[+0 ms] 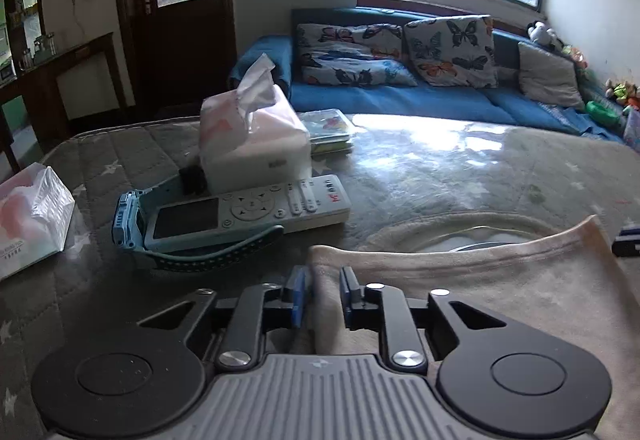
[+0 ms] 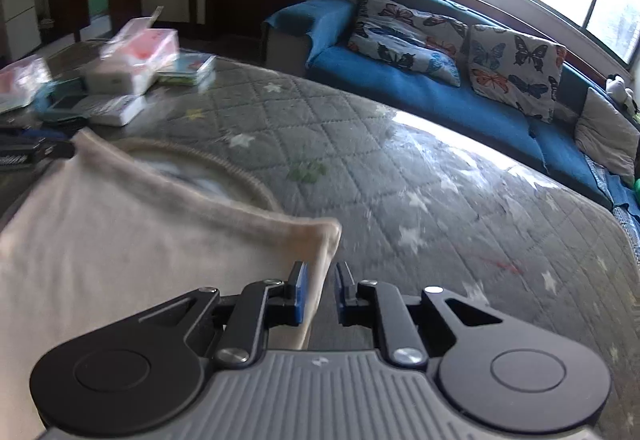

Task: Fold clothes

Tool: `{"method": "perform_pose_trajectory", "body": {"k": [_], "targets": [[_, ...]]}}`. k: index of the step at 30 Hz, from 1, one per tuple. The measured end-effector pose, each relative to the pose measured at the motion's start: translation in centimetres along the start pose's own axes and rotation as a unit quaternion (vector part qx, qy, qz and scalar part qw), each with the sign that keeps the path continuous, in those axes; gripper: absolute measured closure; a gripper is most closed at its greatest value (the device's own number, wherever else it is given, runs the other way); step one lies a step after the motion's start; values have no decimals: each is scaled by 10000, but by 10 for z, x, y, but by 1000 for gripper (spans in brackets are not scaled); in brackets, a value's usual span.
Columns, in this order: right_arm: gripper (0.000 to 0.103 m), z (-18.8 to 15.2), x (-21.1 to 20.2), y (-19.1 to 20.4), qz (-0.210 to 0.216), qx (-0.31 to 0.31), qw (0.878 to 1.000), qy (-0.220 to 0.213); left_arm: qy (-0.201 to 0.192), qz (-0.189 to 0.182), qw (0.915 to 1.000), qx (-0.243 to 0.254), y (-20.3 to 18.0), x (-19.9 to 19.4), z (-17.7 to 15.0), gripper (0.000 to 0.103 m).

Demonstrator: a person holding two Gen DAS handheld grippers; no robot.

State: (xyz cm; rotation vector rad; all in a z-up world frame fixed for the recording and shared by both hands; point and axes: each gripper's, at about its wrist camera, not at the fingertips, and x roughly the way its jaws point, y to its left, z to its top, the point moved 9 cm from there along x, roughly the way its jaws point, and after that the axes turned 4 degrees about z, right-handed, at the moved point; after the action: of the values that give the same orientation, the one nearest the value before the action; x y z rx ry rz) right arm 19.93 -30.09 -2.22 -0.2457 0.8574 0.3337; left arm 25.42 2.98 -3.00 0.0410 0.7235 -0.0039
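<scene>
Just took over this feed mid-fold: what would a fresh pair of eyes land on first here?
The beige garment spread on the grey star-quilted table, neckline facing the blue sofa. The left gripper and right gripper each straddle a shoulder edge, jaws slightly apart. Clutter sits at the garment's left: remote, tissue pack.

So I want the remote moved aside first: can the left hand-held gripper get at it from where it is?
Probably yes: the remote lies just ahead-left of the left hand-held gripper, but a blue watch wraps its near end.
</scene>
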Motion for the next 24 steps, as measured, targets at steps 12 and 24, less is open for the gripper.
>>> {"method": "perform_pose_trajectory", "body": {"k": [12, 24], "targets": [[89, -79, -83, 77, 873, -618, 9941, 157, 148, -1288, 9833, 1278, -95, -93, -85, 69], [84, -128, -117, 110, 735, -822, 9939, -94, -55, -1372, 9748, 1760, -111, -132, -128, 69]]}}
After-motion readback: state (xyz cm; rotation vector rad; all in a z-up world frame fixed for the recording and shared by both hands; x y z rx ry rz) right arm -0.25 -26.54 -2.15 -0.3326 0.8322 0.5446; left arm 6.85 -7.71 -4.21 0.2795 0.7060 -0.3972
